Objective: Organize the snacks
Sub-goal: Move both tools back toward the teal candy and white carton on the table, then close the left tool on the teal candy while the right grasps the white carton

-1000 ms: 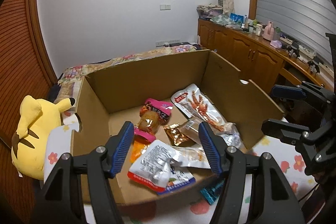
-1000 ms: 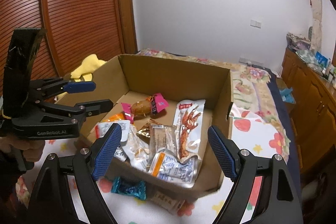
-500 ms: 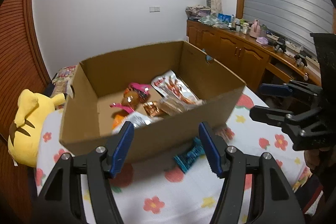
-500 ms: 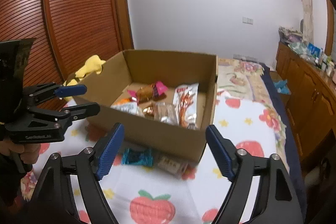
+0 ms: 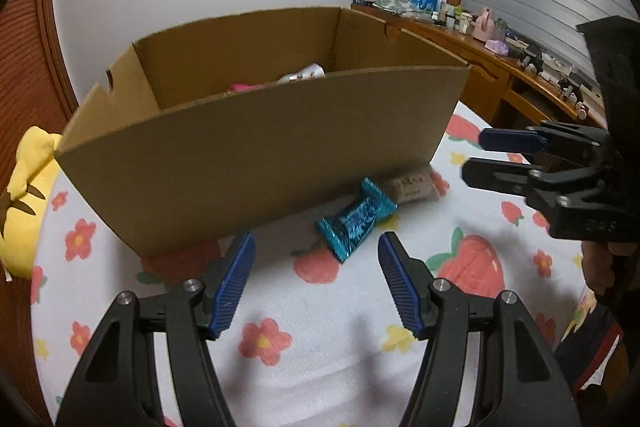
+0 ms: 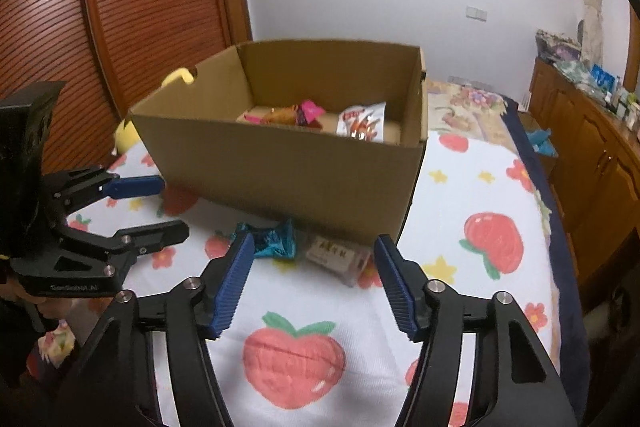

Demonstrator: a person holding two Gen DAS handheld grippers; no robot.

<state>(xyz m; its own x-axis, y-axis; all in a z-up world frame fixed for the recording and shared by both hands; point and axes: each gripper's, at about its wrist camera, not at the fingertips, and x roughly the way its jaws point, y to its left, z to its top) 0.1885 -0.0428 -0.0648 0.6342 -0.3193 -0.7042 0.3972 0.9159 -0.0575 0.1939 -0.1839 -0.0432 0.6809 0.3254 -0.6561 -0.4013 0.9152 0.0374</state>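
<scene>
I aim my left gripper [image 5: 316, 285], parted and empty, at the teal snack [image 5: 356, 219] lying outside the box [image 5: 256, 163], while my empty right gripper [image 6: 312, 285] narrows toward the pale packet [image 6: 334, 257]

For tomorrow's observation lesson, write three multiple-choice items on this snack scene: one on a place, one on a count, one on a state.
1. Where does the teal snack packet lie?
A. inside the cardboard box
B. on the cloth before the cardboard box
C. on the yellow plush toy

2. How many snacks lie outside the box?
A. two
B. four
C. none

3. What does the left gripper hold?
A. the teal packet
B. the box wall
C. nothing

Answers: 1 B, it rests on the fruit-print cloth by the front wall; 2 A, the teal packet and a pale packet; 3 C, nothing lies between its pads.
</scene>
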